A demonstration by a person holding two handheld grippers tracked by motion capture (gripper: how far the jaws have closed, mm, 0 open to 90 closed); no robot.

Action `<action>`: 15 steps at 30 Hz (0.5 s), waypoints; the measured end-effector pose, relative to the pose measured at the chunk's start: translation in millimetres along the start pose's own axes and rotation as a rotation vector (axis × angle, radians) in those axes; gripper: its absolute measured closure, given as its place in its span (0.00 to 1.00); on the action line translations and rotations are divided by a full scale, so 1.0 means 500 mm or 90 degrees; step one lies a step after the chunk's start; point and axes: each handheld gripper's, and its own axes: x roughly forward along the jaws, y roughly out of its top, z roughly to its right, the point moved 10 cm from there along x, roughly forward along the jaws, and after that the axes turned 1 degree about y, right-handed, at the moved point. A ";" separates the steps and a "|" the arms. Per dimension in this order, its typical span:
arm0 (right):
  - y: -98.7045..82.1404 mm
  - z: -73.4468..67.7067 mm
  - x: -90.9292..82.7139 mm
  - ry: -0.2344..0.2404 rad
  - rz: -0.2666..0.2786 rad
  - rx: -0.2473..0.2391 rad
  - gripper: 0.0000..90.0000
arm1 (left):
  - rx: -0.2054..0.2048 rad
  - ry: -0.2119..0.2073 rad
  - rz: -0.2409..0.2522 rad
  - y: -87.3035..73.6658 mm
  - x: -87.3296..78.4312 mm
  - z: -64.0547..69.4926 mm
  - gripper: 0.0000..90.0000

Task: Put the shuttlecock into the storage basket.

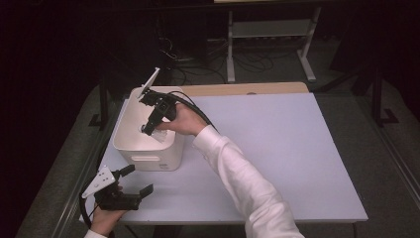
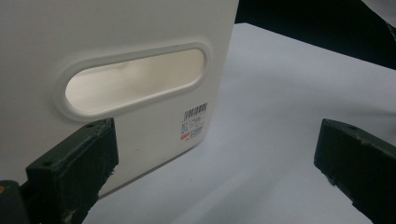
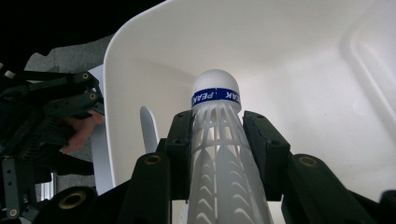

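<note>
A white plastic shuttlecock (image 3: 216,93) with a blue band round its cork is clamped by the skirt in my right gripper (image 3: 217,126), cork pointing away from the jaws. That right gripper (image 1: 147,130) reaches down into the white bin (image 1: 148,159) at the table's left, and the shuttlecock (image 1: 158,135) hangs inside, over the bin's pale interior (image 3: 289,51). My left gripper (image 1: 138,179) rests low at the front left corner, open, with nothing between its jaws. In the left gripper view the left gripper (image 2: 212,158) faces the bin's front wall (image 2: 116,28) and its oval handle slot (image 2: 135,79).
The white table (image 1: 277,148) stretches to the right of the bin. A wooden strip (image 1: 247,89) lies along the far edge. Behind stand a metal frame (image 1: 270,29) and floor cables (image 1: 198,69). A small label (image 2: 194,123) sits low on the bin wall.
</note>
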 end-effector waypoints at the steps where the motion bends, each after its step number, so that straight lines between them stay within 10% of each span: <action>1: 0.001 -0.001 -0.001 0.003 0.003 0.002 0.67 | -0.001 0.000 0.000 0.000 0.000 0.000 0.00; 15: 0.013 0.003 -0.043 0.010 0.057 0.010 0.25 | 0.000 -0.001 0.003 0.001 0.000 0.001 0.00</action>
